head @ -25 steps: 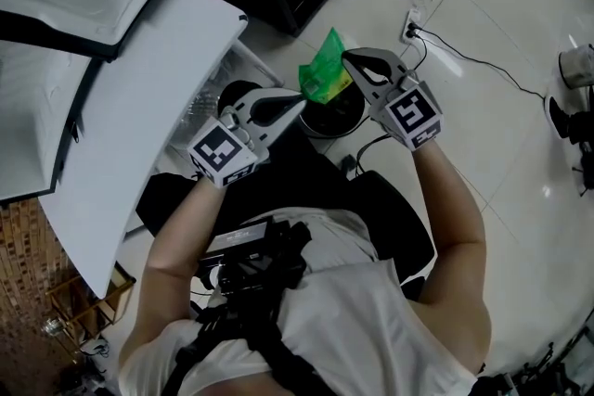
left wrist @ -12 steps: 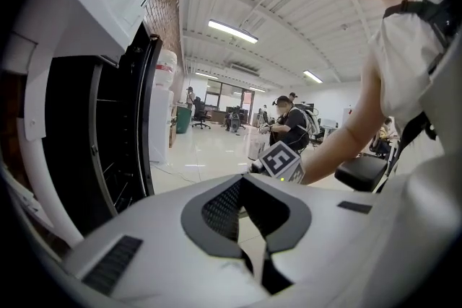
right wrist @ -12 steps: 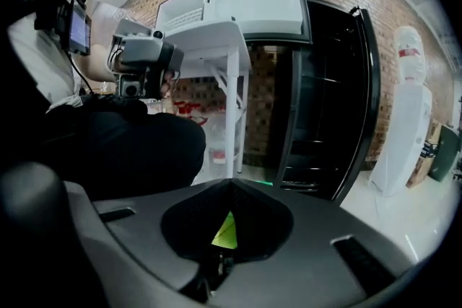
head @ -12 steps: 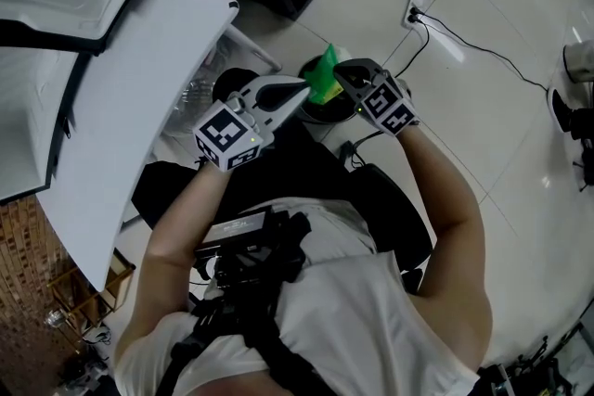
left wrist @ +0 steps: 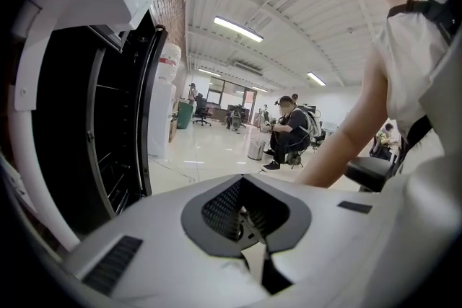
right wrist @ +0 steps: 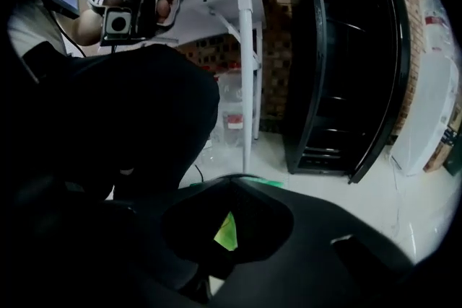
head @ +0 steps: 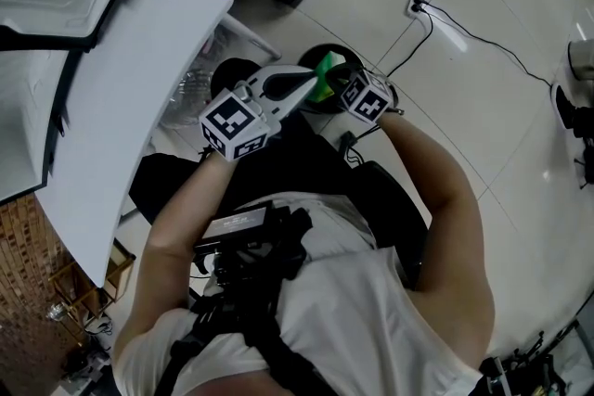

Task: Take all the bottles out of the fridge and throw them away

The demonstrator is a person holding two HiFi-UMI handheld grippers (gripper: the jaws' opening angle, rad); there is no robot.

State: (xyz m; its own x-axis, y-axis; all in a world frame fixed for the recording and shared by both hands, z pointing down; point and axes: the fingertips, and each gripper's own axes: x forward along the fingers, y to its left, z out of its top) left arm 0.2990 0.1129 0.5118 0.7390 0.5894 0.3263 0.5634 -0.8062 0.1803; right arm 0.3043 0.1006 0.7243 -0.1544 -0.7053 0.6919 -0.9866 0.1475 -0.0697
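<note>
Right tongs (head: 334, 81) clamp a green bottle (head: 324, 66) above the black bin (head: 306, 53).

The head view looks steeply down from above the person's shoulders onto the glossy white tiled floor (head: 483, 134), with both arms in frame. The left gripper view rides close behind the white left gripper (left wrist: 245, 213) and faces nearly level into the room, with the tall black wire-shelved cabinet (left wrist: 108, 126) at frame left. The right gripper view sits close behind the black right gripper (right wrist: 229, 216), angled floorward, with that cabinet at frame right. It shares the crumpled green plastic item (right wrist: 227, 231) with the head view.
</note>
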